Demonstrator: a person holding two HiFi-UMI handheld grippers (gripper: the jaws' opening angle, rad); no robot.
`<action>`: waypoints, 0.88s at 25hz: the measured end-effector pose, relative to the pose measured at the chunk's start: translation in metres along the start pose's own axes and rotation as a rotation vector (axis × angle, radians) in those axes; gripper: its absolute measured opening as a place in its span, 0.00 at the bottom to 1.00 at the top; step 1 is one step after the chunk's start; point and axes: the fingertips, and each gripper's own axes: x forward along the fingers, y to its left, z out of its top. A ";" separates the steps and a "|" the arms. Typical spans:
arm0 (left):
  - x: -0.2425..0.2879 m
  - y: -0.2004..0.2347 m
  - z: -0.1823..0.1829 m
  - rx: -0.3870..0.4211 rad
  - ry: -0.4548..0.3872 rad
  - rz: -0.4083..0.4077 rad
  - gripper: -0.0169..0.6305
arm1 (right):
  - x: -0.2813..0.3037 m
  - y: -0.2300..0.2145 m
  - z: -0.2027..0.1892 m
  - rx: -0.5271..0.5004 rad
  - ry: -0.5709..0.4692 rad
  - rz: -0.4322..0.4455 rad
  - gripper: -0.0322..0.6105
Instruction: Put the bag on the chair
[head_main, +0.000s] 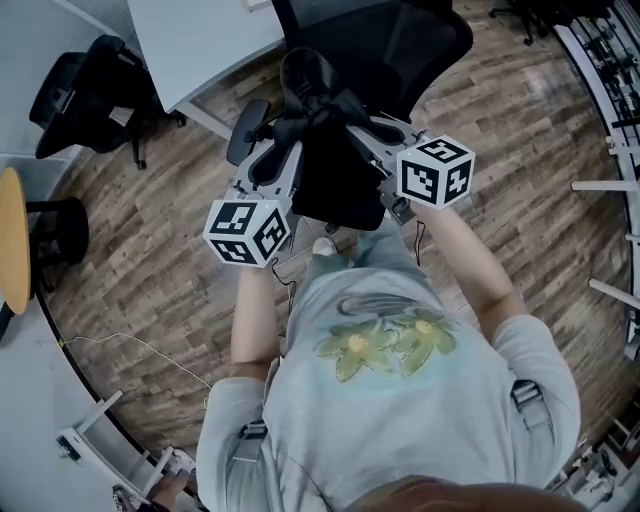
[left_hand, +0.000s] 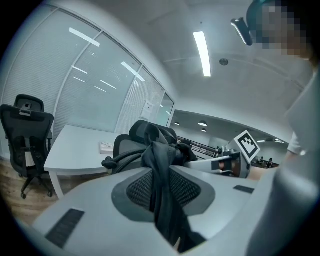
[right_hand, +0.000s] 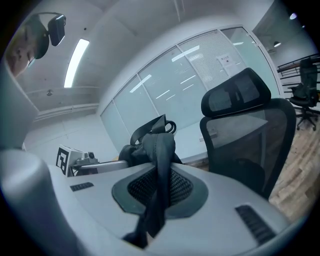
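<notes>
A black bag (head_main: 335, 180) hangs between my two grippers over the seat of a black mesh office chair (head_main: 420, 40). Whether it touches the seat I cannot tell. My left gripper (head_main: 272, 165) is shut on a black strap (left_hand: 162, 195) of the bag, which runs down between its pads. My right gripper (head_main: 385, 140) is shut on another strap (right_hand: 157, 190). The left gripper view looks over its jaws (left_hand: 162, 170) at the bag's bunched top (left_hand: 160, 140) and the right gripper (left_hand: 235, 160). In the right gripper view the chair's backrest (right_hand: 250, 130) stands just behind the jaws (right_hand: 159, 172).
A white desk (head_main: 200, 40) stands behind the chair on the left. A second black chair (head_main: 90, 90) is at the far left, with a round wooden table (head_main: 15, 240) and a stool (head_main: 55, 230) below it. A thin cable (head_main: 130, 345) lies on the wood floor. Racks (head_main: 610, 60) line the right side.
</notes>
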 end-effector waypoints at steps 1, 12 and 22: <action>0.006 0.001 0.006 0.000 -0.005 0.008 0.18 | 0.003 -0.005 0.008 -0.006 0.003 0.007 0.12; 0.061 0.004 0.026 0.002 -0.001 0.031 0.18 | 0.013 -0.053 0.049 -0.057 0.023 0.013 0.12; 0.109 0.006 -0.001 -0.045 0.087 0.038 0.18 | 0.016 -0.105 0.037 -0.017 0.080 -0.012 0.12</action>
